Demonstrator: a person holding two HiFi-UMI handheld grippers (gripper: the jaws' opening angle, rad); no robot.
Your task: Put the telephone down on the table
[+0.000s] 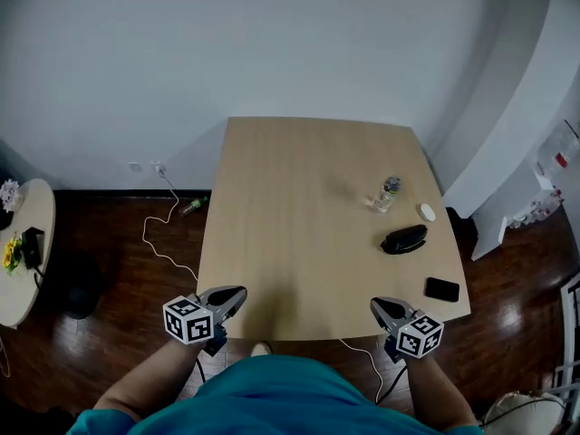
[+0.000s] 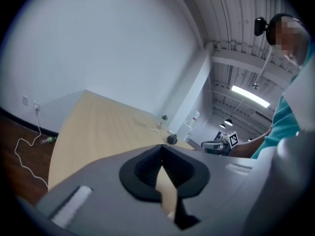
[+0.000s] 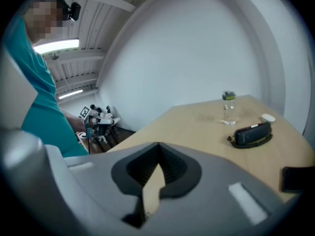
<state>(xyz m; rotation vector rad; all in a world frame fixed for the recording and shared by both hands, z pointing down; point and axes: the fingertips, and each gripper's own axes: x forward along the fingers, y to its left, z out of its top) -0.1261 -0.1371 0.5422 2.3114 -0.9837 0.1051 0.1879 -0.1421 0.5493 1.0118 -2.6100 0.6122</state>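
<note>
Wooden tabletop [image 1: 299, 225] carries the black phone [image 1: 441, 289] at lower right; left gripper [image 1: 237, 294] and right gripper [image 1: 377, 305], at the bottom, are both closed and empty.

Matt wooden table [image 1: 299, 207], glossy dark floor [image 1: 95, 234]

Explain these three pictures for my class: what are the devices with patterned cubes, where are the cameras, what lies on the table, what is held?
A person holds a two-jawed hand tool in each hand: the left gripper and the right gripper; the cubes belong to them. The top-down picture comes from a head camera; the other two cameras ride on the grippers, looking along their jaws. On the wooden table are a clear bottle, a small white oval, a dark oblong object and a flat black slab, probably the telephone. Both grippers are shut and hold nothing.
</note>
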